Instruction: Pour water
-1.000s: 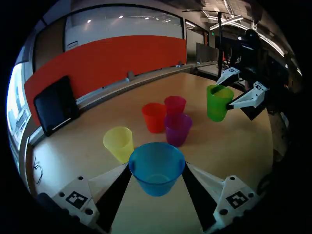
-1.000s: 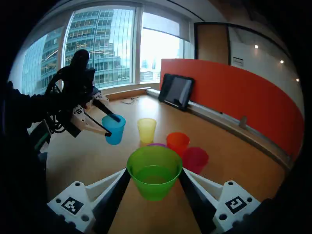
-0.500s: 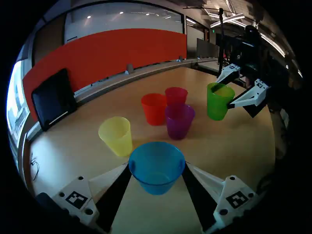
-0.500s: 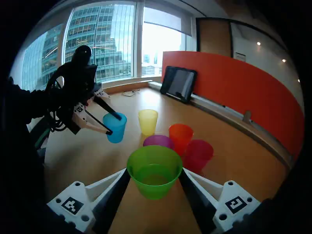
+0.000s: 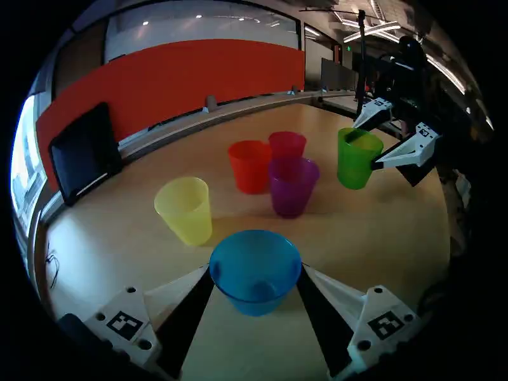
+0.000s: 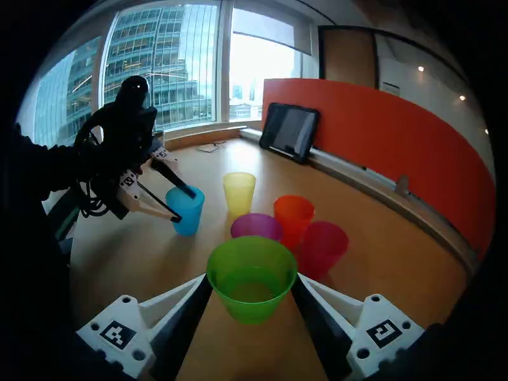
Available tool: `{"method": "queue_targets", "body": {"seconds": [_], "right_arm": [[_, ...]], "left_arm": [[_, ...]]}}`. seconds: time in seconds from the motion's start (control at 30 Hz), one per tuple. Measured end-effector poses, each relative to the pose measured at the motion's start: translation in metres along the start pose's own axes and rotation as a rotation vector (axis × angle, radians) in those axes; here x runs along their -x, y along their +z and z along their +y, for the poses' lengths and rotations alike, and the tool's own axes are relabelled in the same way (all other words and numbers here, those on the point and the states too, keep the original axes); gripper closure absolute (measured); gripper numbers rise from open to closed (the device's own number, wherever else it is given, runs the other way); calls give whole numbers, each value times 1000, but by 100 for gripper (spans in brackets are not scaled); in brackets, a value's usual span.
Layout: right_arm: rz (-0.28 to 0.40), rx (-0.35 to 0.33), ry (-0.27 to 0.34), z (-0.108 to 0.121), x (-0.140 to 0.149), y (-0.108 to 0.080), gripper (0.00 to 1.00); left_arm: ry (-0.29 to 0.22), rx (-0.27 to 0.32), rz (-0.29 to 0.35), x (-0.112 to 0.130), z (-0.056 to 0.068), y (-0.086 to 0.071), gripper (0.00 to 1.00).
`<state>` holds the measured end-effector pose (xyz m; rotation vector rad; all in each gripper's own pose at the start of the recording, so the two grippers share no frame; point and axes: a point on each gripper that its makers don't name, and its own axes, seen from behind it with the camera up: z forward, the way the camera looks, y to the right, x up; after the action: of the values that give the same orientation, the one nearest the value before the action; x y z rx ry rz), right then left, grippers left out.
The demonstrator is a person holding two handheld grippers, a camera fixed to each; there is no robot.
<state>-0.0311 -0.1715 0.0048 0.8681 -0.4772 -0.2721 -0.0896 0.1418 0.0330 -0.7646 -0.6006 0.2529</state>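
Observation:
My left gripper (image 5: 255,279) is shut on a blue cup (image 5: 255,272), held upright above the wooden table (image 5: 381,228); a little water lies in its bottom. My right gripper (image 6: 252,286) is shut on a green cup (image 6: 252,278) that holds some water, also upright. In the left gripper view the green cup (image 5: 355,157) and the right gripper (image 5: 363,149) hang at the right. In the right gripper view the blue cup (image 6: 185,209) and the left gripper (image 6: 181,203) sit at the left, with a dark sleeve behind. Between them stand yellow (image 5: 185,209), orange (image 5: 249,166), purple (image 5: 292,185) and pink (image 5: 286,143) cups.
A black tablet (image 5: 82,157) leans against the orange partition (image 5: 178,82) at the table's far side. A raised ledge (image 6: 381,190) runs along that edge. Tall windows (image 6: 159,70) stand beyond the table end. A cable (image 5: 51,270) lies near the left edge.
The left gripper view has risen or drawn back a little, so the standing cups sit higher in it. In the right gripper view the purple cup has come into full sight. Both cups stay gripped.

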Motion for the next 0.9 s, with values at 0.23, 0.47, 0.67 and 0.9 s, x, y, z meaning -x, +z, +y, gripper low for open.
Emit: {"method": "queue_targets", "body": {"seconds": [0.23, 0.47, 0.67, 0.9], "right_arm": [[-4, 3, -1, 0, 3, 0, 10], [-10, 8, 3, 2, 7, 1, 10], [-21, 11, 6, 1, 14, 3, 10], [-31, 14, 11, 1, 20, 7, 10]], "left_arm": [[-4, 0, -1, 4, 1, -2, 13], [-2, -2, -10, 9, 0, -4, 13], [14, -11, -24, 13, 0, -6, 11], [28, -31, -52, 22, 0, -8, 1]]}}
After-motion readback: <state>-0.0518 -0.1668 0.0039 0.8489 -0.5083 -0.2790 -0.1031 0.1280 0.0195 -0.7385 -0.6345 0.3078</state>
